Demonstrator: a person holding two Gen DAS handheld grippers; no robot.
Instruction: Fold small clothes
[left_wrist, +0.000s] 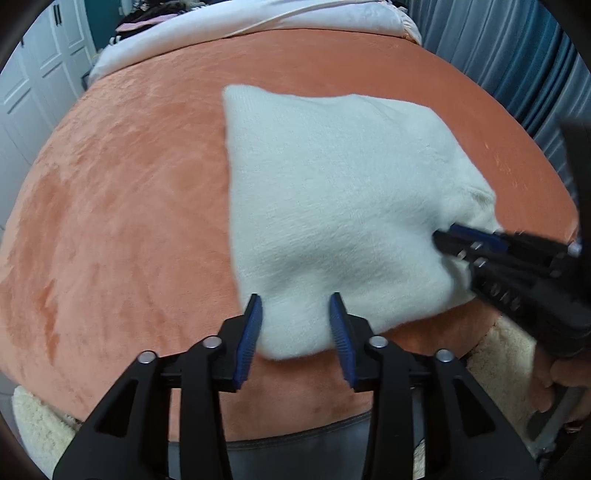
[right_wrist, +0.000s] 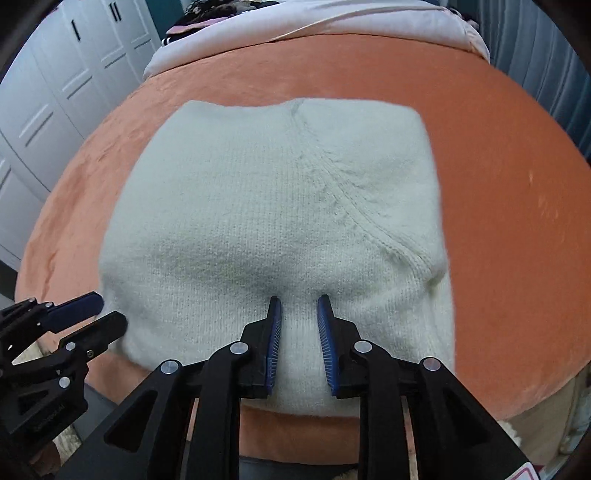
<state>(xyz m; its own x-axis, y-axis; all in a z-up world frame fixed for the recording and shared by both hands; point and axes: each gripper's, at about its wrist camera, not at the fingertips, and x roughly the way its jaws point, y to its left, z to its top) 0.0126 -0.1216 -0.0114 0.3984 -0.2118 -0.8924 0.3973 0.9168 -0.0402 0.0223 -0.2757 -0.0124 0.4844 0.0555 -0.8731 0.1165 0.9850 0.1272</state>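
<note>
White knit, folded into a rough square: the sweater (right_wrist: 273, 206) lies flat on the orange blanket (left_wrist: 122, 206). At its left near corner we hold the left gripper (left_wrist: 295, 306) wide open, one finger on each side of the corner, gripping nothing. At the near edge the right gripper (right_wrist: 299, 306) stands half open (its pads rest on the knit, not closed on it).

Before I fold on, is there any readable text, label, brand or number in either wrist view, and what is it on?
None readable.
White knit garment: no tag or print shows.
Orange blanket: plain.
Left gripper body: faint embossed marks, too small to read.
Red-edged sticker at the right wrist view's bottom edge: cut off, unreadable.
</note>
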